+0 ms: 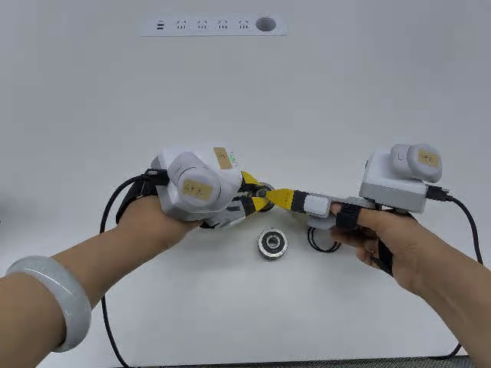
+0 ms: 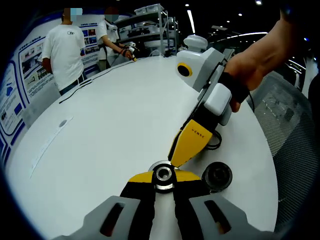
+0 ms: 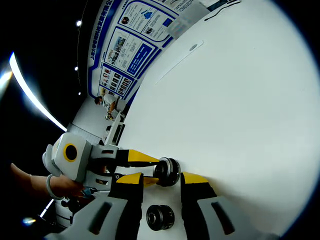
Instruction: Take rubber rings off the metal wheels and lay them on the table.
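Hugging the rim of the metal wheel [image 2: 164, 175], a rubber ring [image 3: 175, 173]: probably soft, stretchy, grippy; best hooked at its edge and rolled off. Pinched, wheel and all, in the jaws of the left gripper [image 2: 163, 181], at or just over the table [image 1: 230, 307]. Flanked by the right gripper [image 3: 163, 178], jaws spread, one tip touching. Nearby, second wheel [image 1: 272, 243] and loose rings [image 1: 322, 240].

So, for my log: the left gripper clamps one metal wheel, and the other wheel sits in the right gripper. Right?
Not quite: the left gripper does clamp one metal wheel, but the other wheel lies loose on the table, not in the right gripper; the head view shows it.
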Available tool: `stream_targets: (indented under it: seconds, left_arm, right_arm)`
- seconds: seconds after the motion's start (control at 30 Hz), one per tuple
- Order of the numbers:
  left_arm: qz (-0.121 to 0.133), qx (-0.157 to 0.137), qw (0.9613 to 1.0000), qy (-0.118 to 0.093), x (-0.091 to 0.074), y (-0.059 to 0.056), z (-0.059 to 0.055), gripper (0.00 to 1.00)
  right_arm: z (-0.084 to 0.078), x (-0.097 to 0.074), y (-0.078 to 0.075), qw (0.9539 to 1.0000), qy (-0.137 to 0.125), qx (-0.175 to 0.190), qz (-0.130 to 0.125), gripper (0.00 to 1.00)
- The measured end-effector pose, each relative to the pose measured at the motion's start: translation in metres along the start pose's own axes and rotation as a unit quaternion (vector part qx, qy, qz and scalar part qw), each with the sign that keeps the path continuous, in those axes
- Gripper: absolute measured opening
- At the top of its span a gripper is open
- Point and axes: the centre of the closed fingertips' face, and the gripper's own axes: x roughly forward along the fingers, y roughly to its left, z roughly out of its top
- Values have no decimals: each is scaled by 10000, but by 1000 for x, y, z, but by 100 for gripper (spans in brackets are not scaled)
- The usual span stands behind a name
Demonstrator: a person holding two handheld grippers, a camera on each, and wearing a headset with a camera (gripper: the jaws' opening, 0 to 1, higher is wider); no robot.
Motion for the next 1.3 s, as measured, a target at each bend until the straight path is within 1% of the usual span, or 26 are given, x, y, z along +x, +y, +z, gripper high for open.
stream_targets:
  seconds: [0.13,0.3,0.43,0.57,0.77,1.0,1.3]
  left_arm:
    - [0,-14,10000,-10,0,0,0,14]
    - [0,-27,10000,-13,0,0,0,13]
    - [-2,-25,10000,-26,0,0,0,13]
    - [-4,-26,10000,-31,1,0,-1,13]
    - [1,-27,10000,-29,0,0,0,13]
    - [-4,-24,10000,-22,0,-1,0,13]
    - [-8,-31,10000,-23,-1,-2,0,13]
  right_arm:
    - [0,2,3,10000,4,13,74,31]
    - [0,4,1,9999,-1,67,78,33]
    - [1,5,8,9997,-8,131,192,35]
    - [2,4,10,9997,-12,109,231,35]
    - [2,-1,9,9998,-58,31,210,34]
    - [0,-3,5,9999,-36,-93,119,27]
    - [0,-5,3,9997,1,-235,40,24]
